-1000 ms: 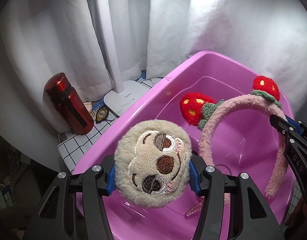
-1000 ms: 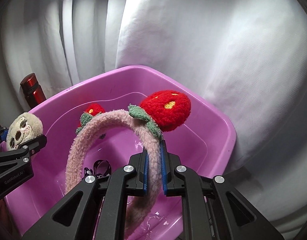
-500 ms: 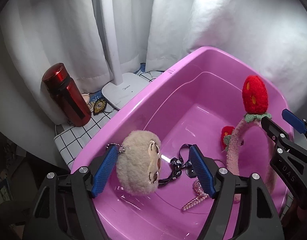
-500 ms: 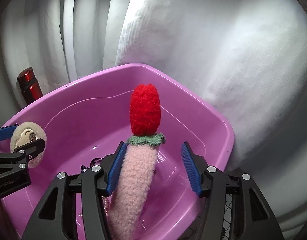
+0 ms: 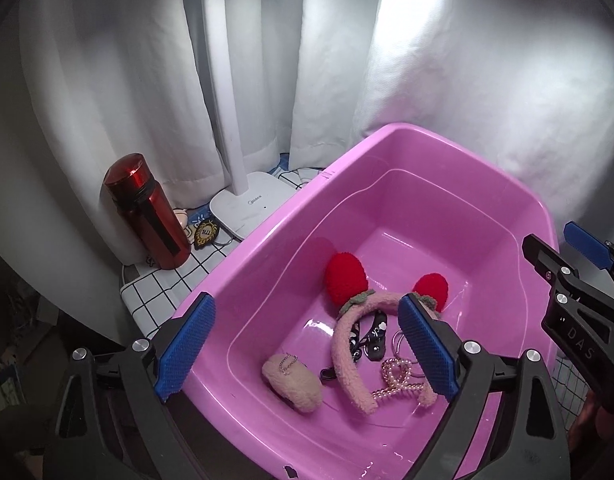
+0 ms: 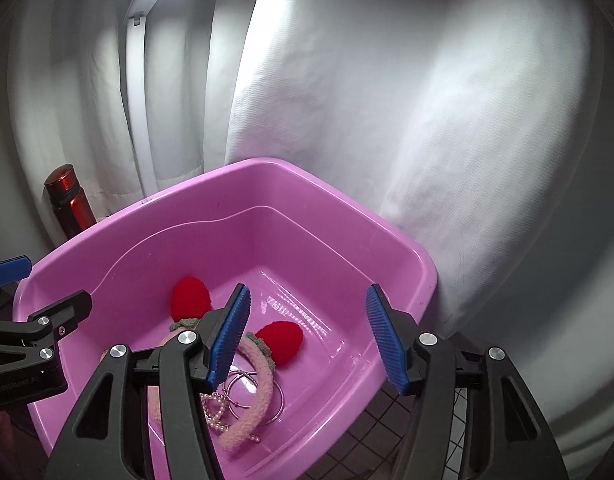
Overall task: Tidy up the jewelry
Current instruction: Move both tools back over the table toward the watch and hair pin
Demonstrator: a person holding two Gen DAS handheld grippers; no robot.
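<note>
A pink plastic tub (image 5: 267, 240) (image 6: 387, 240) holds the jewelry. On its floor lie a pink fuzzy headband with two red strawberries (image 5: 347, 356) (image 6: 263, 384), a beige plush charm face down (image 5: 293, 382), a pearl bracelet (image 5: 395, 380) (image 6: 215, 412), a black strap (image 5: 367, 336) and metal rings (image 6: 243, 392). My left gripper (image 5: 307, 348) is open and empty above the tub's near rim. My right gripper (image 6: 307, 336) is open and empty above the tub; it also shows in the left wrist view (image 5: 563, 256).
A red bottle (image 5: 147, 212) (image 6: 69, 200) stands left of the tub on a checked cloth (image 5: 155, 292). A white lamp base (image 5: 251, 208) and its post (image 5: 223, 80) stand behind it. White curtains (image 6: 387, 100) hang close behind the tub.
Both grippers opened and let go. The plush charm and the strawberry headband dropped onto the tub floor. Both grippers have pulled up and back.
</note>
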